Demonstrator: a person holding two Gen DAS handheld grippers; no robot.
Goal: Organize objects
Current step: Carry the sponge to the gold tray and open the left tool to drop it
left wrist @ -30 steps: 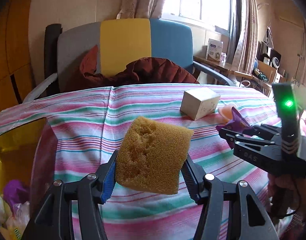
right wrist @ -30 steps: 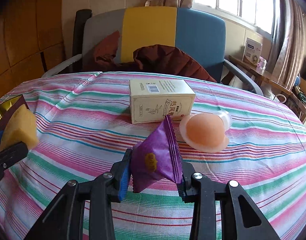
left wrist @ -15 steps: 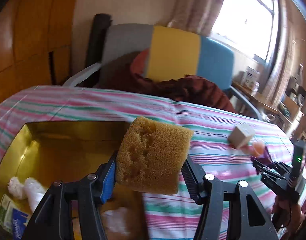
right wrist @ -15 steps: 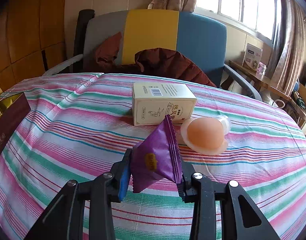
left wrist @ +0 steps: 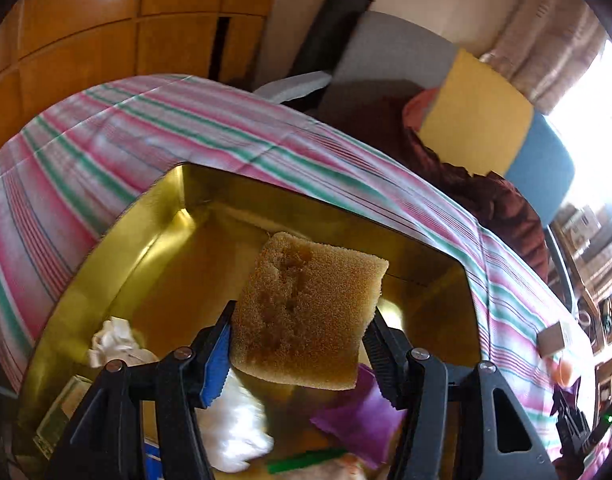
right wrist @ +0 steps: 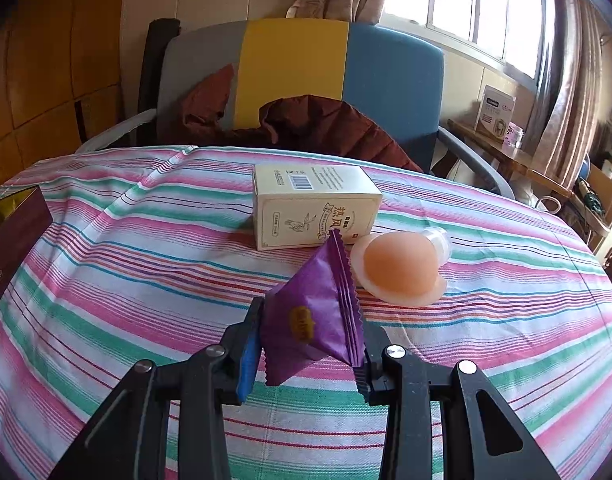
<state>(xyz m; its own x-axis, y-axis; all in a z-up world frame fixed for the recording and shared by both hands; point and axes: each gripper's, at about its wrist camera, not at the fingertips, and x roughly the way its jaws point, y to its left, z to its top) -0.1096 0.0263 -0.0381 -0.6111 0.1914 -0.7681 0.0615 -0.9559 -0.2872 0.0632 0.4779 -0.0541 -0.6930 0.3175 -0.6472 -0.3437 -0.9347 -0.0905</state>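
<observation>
My left gripper point(left wrist: 302, 344) held the sponge point(left wrist: 307, 314) in its jaws above the gold box point(left wrist: 154, 216); I judged opening low best. My right gripper point(right wrist: 311, 354) gripped the purple packet point(right wrist: 315, 314) above the bench point(right wrist: 126, 248).

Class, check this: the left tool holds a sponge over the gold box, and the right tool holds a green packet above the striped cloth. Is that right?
Not quite. The right wrist view shows the right tool holding a purple packet, not green. The rest stands: the left tool holds the sponge over the gold box.

Porous yellow sponge point(left wrist: 306, 316) above gold box point(left wrist: 154, 216); purple packet point(right wrist: 317, 316) above table.
</observation>
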